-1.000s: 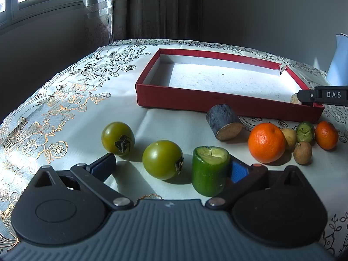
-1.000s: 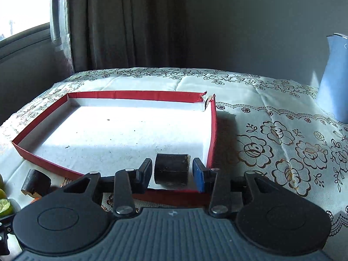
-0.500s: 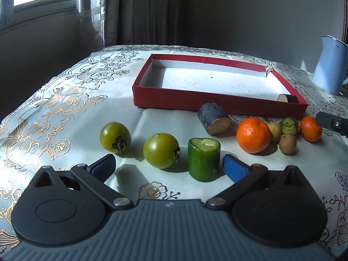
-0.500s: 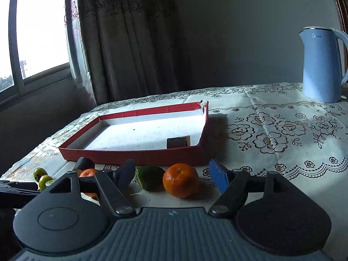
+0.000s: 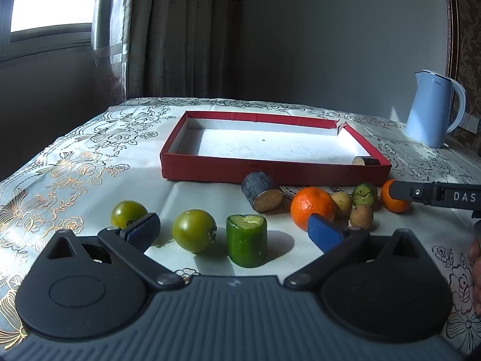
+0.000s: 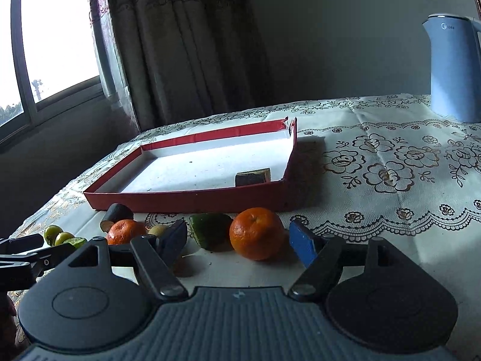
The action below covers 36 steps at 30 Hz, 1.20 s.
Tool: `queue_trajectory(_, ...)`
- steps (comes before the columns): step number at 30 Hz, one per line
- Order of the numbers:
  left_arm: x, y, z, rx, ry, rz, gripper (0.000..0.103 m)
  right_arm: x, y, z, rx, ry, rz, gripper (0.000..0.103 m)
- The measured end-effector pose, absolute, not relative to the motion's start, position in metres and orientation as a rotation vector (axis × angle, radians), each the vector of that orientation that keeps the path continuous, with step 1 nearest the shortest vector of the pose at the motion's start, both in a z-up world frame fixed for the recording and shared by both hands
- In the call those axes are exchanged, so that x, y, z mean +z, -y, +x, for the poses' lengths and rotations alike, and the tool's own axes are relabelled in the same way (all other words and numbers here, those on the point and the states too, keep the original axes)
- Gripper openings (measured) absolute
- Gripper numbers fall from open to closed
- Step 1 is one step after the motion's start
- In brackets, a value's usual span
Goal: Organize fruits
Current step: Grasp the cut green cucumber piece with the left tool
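Observation:
My left gripper is open low over the table. A green tomato and an upright cucumber piece stand between its fingers, touching neither. A second green tomato sits behind the left finger. Beyond lie a dark cane piece, a large orange and several small fruits. My right gripper is open, with a small orange between its pads but not pressed, beside a green fruit. The red box holds one dark piece in its near right corner.
A blue kettle stands on the table at the far right. The flowered tablecloth covers the whole table. Curtains and a window lie behind the table's far and left edges. The left gripper's arm shows at the left of the right wrist view.
My right gripper let go of the dark piece inside the box, opened wider and drew back to the fruits in front of the box. The left gripper pulled back a little from the cucumber piece.

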State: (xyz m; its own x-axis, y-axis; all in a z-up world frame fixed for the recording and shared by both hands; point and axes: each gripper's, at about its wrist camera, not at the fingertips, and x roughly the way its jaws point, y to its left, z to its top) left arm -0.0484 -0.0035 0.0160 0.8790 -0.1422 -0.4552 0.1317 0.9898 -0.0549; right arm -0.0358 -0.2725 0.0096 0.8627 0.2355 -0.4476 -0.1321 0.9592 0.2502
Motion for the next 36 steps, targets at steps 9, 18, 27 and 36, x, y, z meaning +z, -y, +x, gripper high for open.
queue_trajectory(9, 0.016, 0.01, -0.062, -0.234, -0.512, -0.011, 0.085, 0.008, 0.273, -0.033, 0.2, -0.51, 0.224, 0.074)
queue_trajectory(18, 0.021, 0.009, -0.073, -0.27, -0.52, -0.03, 0.066, 0.007, 0.271, -0.031, 0.21, -0.524, 0.22, 0.075)
queue_trajectory(27, 0.01, 0.015, -0.039, -0.206, -0.58, -0.023, 0.051, 0.006, 0.272, -0.03, 0.215, -0.534, 0.233, 0.075)
queue_trajectory(36, 0.004, 0.012, -0.027, -0.162, -0.6, -0.022, 0.034, 0.005, 0.271, -0.028, 0.22, -0.561, 0.231, 0.075)
